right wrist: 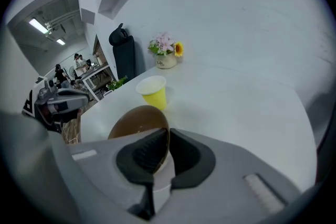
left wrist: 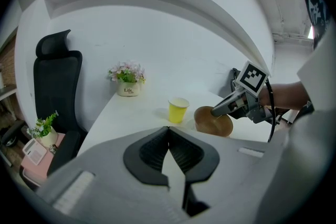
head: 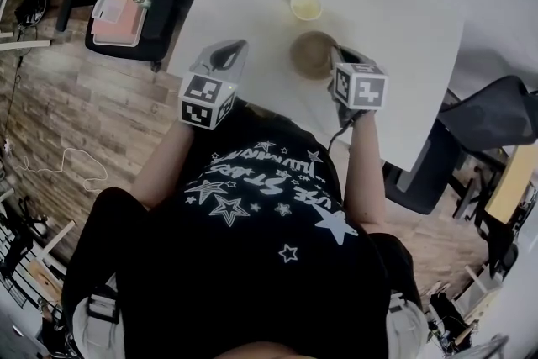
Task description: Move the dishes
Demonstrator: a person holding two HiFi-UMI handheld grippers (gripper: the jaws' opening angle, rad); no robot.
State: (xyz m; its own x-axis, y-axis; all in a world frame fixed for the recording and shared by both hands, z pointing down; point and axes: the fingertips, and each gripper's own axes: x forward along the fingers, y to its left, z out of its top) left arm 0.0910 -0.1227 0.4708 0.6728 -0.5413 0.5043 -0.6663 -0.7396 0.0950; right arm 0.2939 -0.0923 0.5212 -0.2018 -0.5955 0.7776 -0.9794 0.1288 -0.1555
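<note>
Newbie: Progress on moving the dishes, how far along would you say? Head view first.

Regular: Barely started imo. The brown bowl [head: 313,55] is on the white desk [head: 403,29], just beside the yellow paper cup [head: 306,5]. The right gripper [head: 338,56] is at the bowl's near rim. The left gripper [head: 227,53] hangs over the desk's edge, apart from both dishes.

Newbie: Left gripper view?

Regular: Its fingers [left wrist: 152,152] are clenched together on nothing. The bowl [left wrist: 212,120] and cup [left wrist: 178,110] sit ahead of it, with the right gripper [left wrist: 220,109] on the bowl.

Newbie: And the right gripper view?

Regular: Fingers [right wrist: 142,157] pinched on the bowl [right wrist: 136,120], rim between them. The cup [right wrist: 152,93] stands just behind, untouched. I can't tell whether the bowl has left the desk. So I'd say the grab is done, and the lift and carry are left, then the cup. No obvious drop-off spot in sight either.
</note>
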